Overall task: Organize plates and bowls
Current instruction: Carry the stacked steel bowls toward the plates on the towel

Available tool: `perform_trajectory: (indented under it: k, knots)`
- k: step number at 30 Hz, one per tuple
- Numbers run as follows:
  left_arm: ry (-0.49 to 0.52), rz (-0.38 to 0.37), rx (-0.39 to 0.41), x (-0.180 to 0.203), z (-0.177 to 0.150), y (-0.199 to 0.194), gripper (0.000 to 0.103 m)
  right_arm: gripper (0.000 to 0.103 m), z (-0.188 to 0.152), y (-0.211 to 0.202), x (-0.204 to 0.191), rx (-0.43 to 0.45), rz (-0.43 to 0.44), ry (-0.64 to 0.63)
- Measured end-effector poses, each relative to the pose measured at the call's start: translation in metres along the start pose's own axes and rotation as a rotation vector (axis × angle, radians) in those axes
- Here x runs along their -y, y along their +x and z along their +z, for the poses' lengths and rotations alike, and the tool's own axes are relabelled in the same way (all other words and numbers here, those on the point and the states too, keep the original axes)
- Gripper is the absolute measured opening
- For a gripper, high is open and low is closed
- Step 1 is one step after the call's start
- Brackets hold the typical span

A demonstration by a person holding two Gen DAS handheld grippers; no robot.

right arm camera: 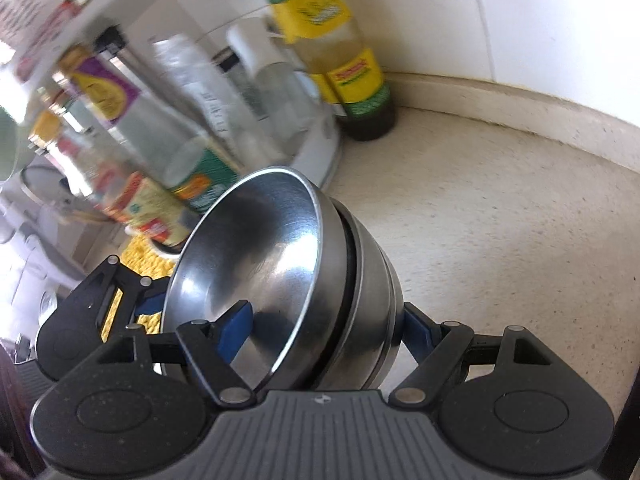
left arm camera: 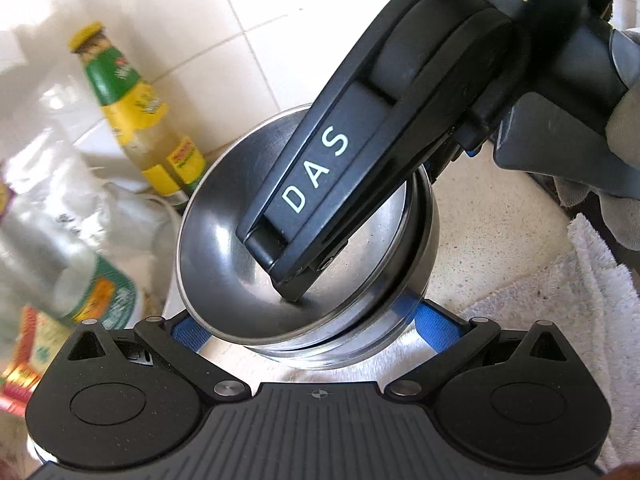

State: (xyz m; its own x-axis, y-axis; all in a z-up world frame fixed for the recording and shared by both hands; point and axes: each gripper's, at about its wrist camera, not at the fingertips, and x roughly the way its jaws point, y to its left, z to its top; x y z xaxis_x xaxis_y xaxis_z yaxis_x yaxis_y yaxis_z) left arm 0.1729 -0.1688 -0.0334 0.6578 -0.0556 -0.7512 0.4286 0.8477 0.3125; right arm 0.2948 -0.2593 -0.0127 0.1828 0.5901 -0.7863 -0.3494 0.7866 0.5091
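Bowls (right arm camera: pixel 288 280), steel, several nested into one stack, sit between the jaws of both grippers. Right gripper (right arm camera: pixel 324 324): jaws spread wide and clamped on the stack, near finger inside the top bowl against its wall, far finger against the outer wall of the bottom bowl; this pinch through all the walls looks meant to keep the stack together as one piece. Left gripper (left arm camera: pixel 316 328): blue pads (left arm camera: pixel 430 326) flank the lower edge of the stack, jaws apart; whether they press on it cannot be told. Stack is tilted on its side, not upright: mouth faces left in both views, axis running roughly from one jaw to the other. Beyond the jaws: speckled counter (right arm camera: pixel 500 220), a green-and-yellow bottle (right arm camera: pixel 352 80) against the tiled wall (right arm camera: pixel 520 20), a blurred rack of jars (right arm camera: pixel 192 120) to the left. White towel (left arm camera: pixel 560 300) right of the left jaws.
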Motion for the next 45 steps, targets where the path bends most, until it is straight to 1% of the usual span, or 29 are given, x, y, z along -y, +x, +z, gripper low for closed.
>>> perform_trajectory:
  k: [8,13,20,25,33,45]
  knots:
    - [-0.082,0.081,-0.008,0.001,-0.018,-0.052,0.103,0.09,-0.013,-0.016,-0.048,-0.026,0.039,-0.109]
    - [-0.13,0.123,-0.023,0.007,-0.032,-0.078,0.103,0.091,-0.025,-0.021,-0.07,-0.043,0.059,-0.16]
    - [-0.18,0.16,-0.037,0.022,-0.047,-0.107,0.103,0.091,-0.044,-0.03,-0.089,-0.068,0.076,-0.201]
    - [-0.205,0.167,-0.049,0.038,-0.056,-0.123,0.103,0.091,-0.057,-0.034,-0.096,-0.089,0.083,-0.222]
    - [-0.25,0.176,-0.068,0.051,-0.07,-0.139,0.103,0.091,-0.077,-0.037,-0.103,-0.118,0.091,-0.247]
    - [-0.279,0.166,-0.085,0.055,-0.08,-0.139,0.103,0.091,-0.091,-0.036,-0.104,-0.142,0.085,-0.251]
